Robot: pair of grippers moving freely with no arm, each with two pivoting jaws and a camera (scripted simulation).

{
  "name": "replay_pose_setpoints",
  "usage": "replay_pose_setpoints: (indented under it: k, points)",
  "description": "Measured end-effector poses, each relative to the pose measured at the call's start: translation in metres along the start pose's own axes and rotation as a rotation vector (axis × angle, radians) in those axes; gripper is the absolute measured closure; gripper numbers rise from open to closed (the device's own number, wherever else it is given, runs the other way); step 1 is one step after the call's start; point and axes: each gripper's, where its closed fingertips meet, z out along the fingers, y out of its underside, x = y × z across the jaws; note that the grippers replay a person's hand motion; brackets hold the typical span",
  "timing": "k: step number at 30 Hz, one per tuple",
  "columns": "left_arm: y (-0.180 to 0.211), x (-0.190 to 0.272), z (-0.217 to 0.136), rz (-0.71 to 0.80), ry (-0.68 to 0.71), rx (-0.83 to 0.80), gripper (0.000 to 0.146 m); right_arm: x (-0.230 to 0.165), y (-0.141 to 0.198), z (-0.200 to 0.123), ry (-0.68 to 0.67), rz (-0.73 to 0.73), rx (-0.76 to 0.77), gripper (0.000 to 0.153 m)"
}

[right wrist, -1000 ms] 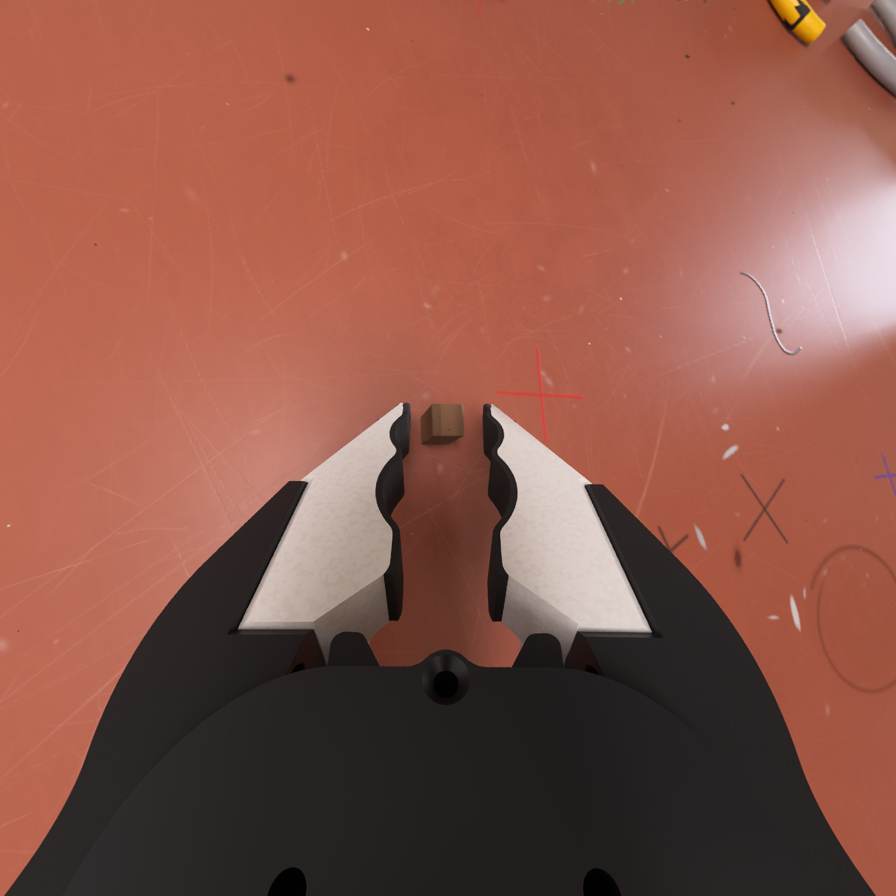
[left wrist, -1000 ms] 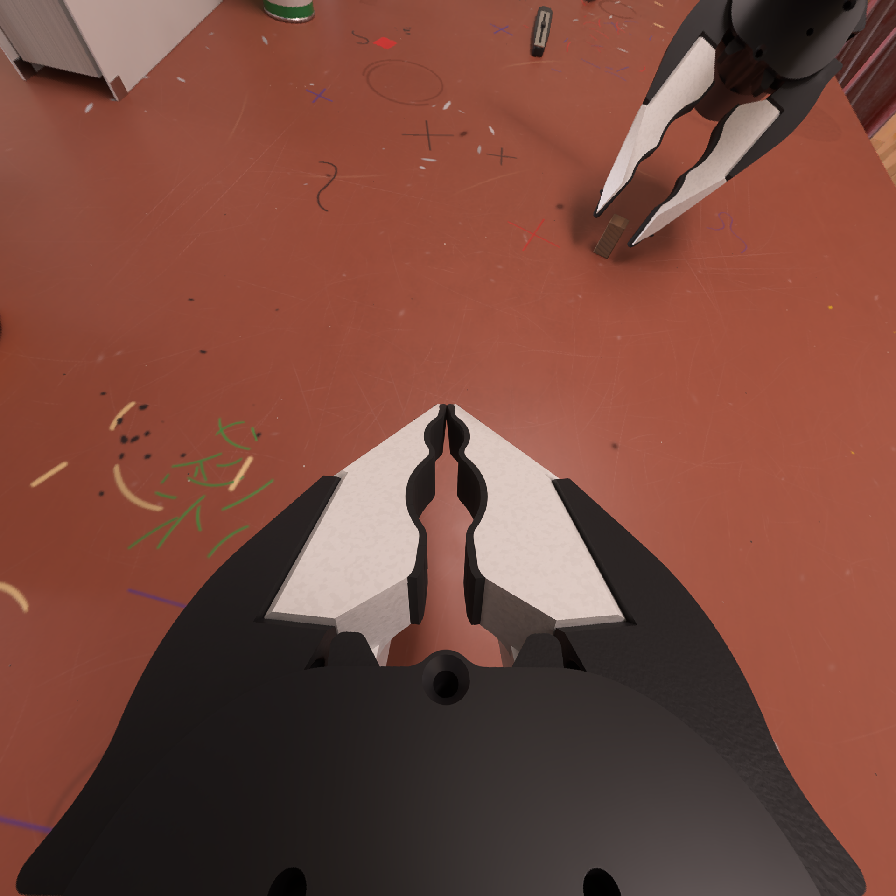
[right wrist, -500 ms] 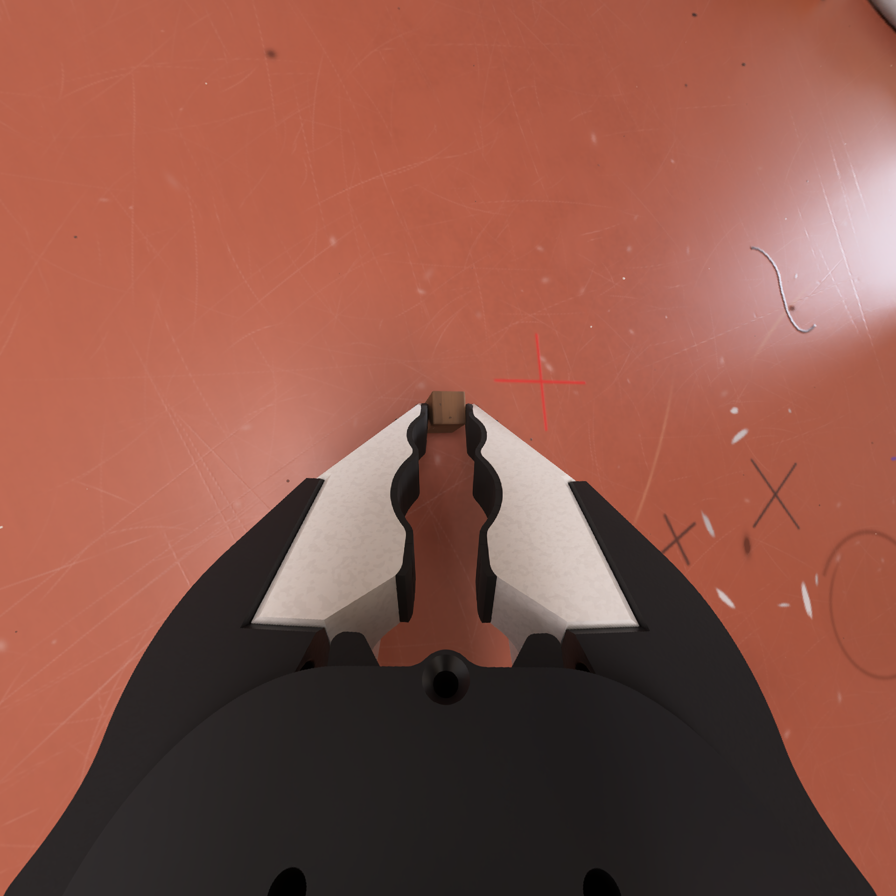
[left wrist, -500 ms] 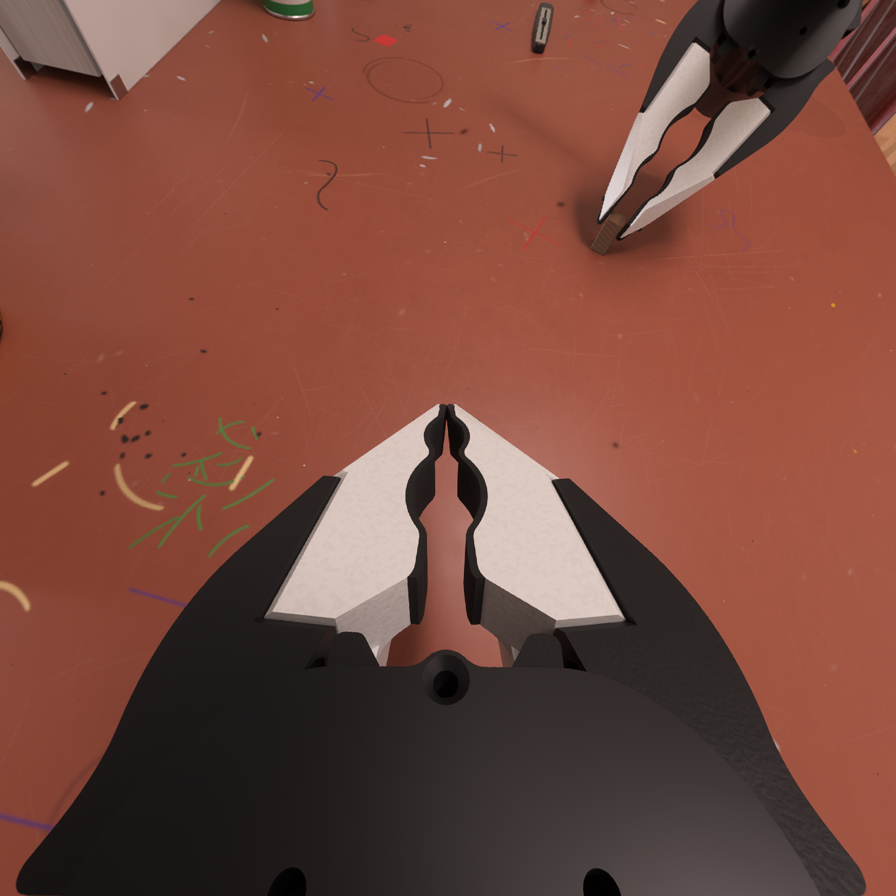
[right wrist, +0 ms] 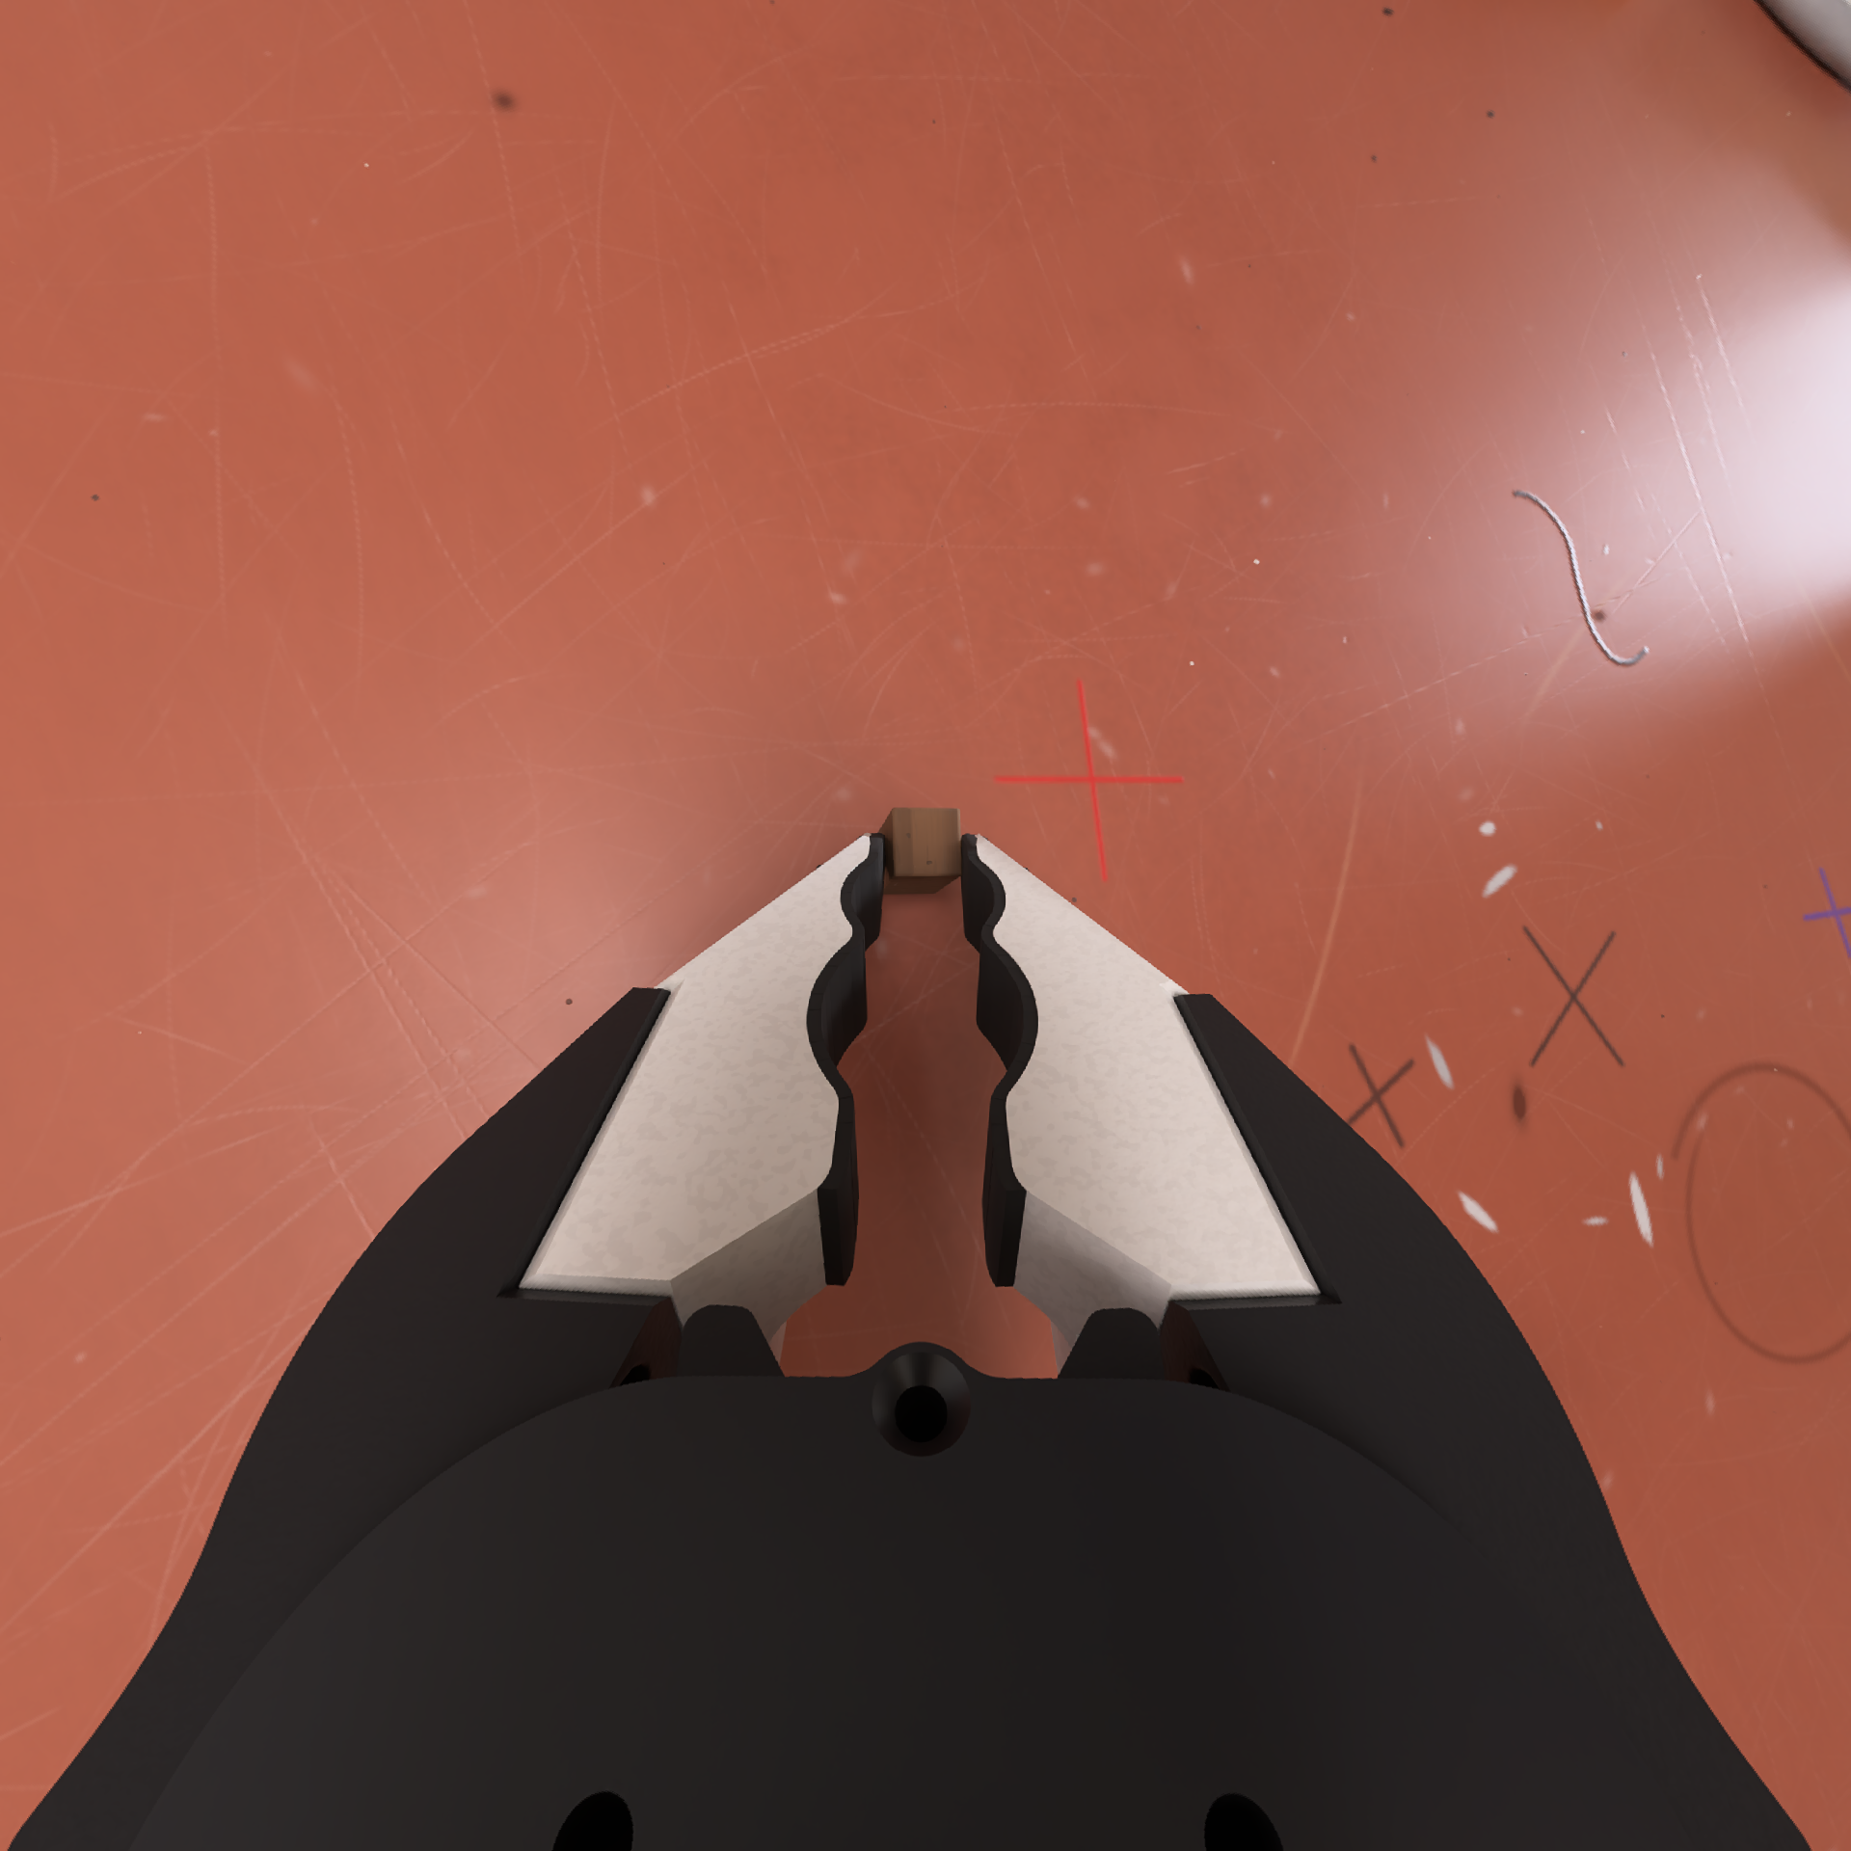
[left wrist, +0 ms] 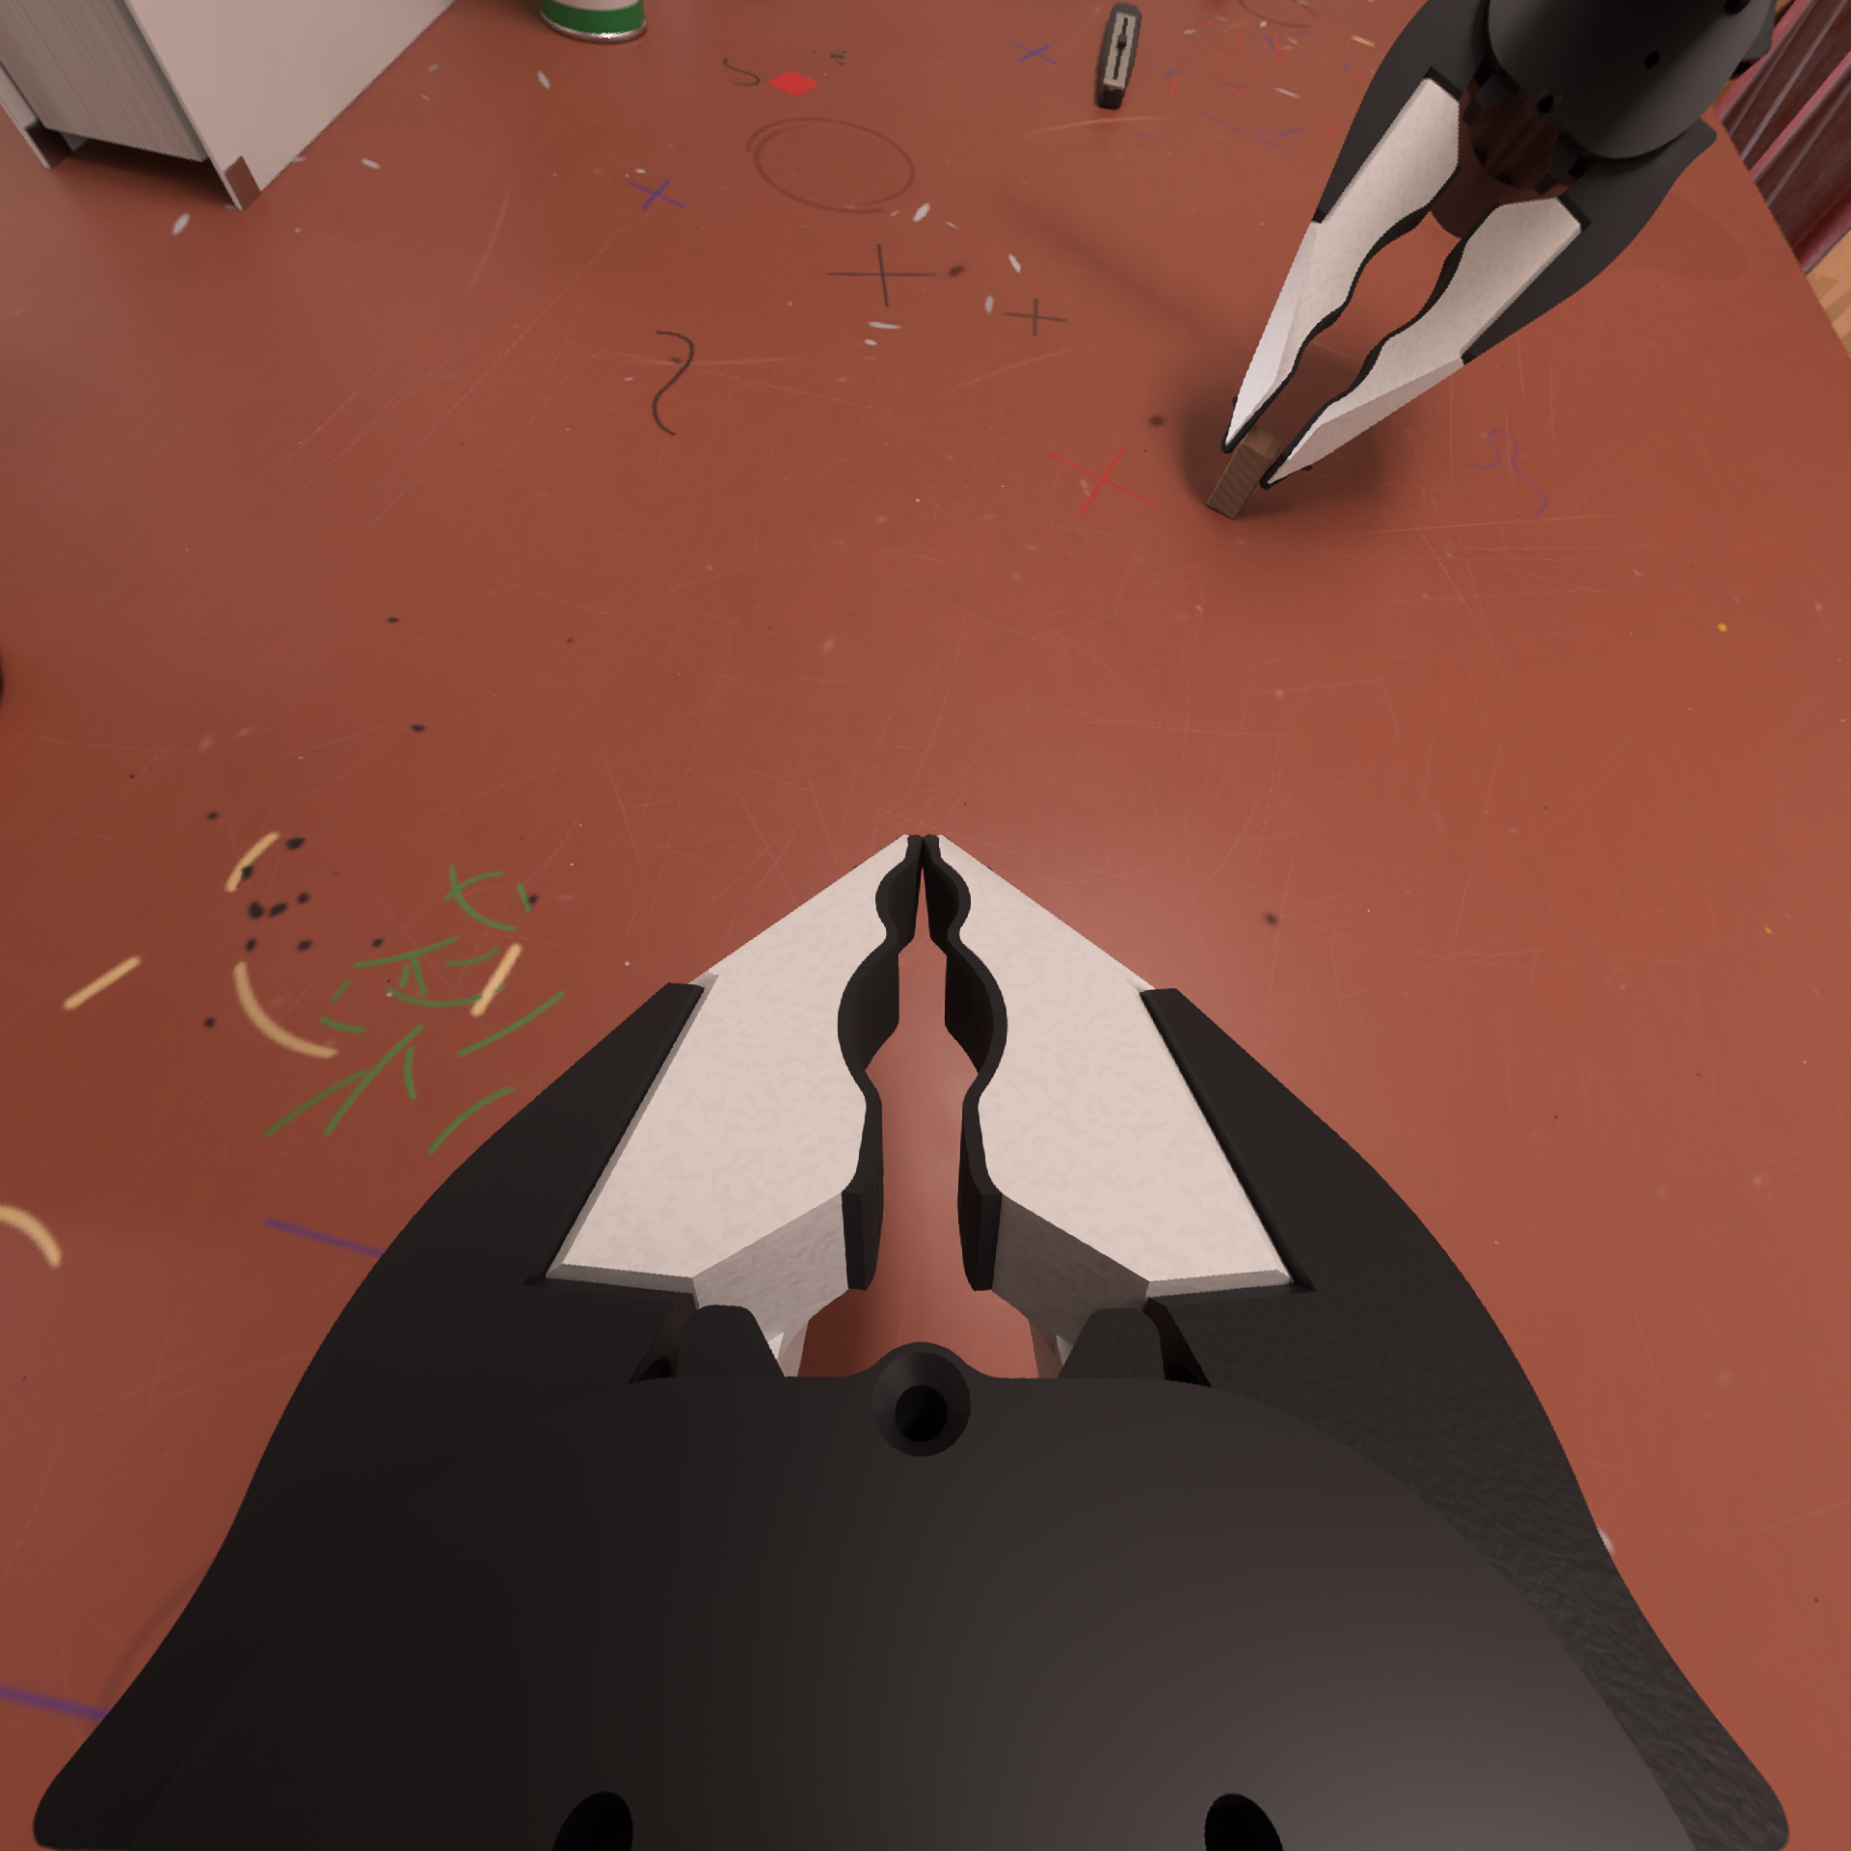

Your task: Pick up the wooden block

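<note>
The small wooden block [right wrist: 921,849] sits clamped between the fingertips of my right gripper [right wrist: 921,851], which is shut on it. In the left wrist view the same block [left wrist: 1240,483] stands on end at the tips of the right gripper [left wrist: 1250,463] at the far right, touching or just above the red-brown table [left wrist: 901,621]. My left gripper [left wrist: 921,843] is shut and empty, low over the table's middle, well away from the block.
A white box [left wrist: 150,90] stands at the far left, a green-and-white can [left wrist: 593,15] behind it, a dark marker-like tool [left wrist: 1117,50] at the far centre. The table's right edge [left wrist: 1793,260] runs close to the right gripper. Drawn marks and scraps dot the surface.
My right gripper closed from open around the block to shut on it, then stayed clamped. The left gripper has not moved.
</note>
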Motion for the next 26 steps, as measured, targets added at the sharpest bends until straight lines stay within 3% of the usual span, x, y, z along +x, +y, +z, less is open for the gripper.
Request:
replay_pose_setpoints:
  k: [15, 18, 21, 26]
  points:
    - [-0.007, 0.004, -0.001, 0.005, 0.013, 0.032, 0.146, 0.009, -0.013, -0.009, 0.064, -0.004, 0.063, 0.139]
    - [-0.024, 0.017, -0.002, 0.019, 0.053, 0.116, 0.146, 0.017, -0.038, -0.022, 0.133, 0.015, 0.188, 0.139]
    - [-0.052, 0.041, 0.001, 0.095, 0.065, 0.244, 0.146, 0.013, -0.08, -0.041, 0.145, 0.087, 0.419, 0.139]
    - [-0.087, 0.086, 0.022, 0.368, -0.104, 0.327, 0.146, -0.009, -0.135, -0.059, 0.014, 0.278, 0.736, 0.139]
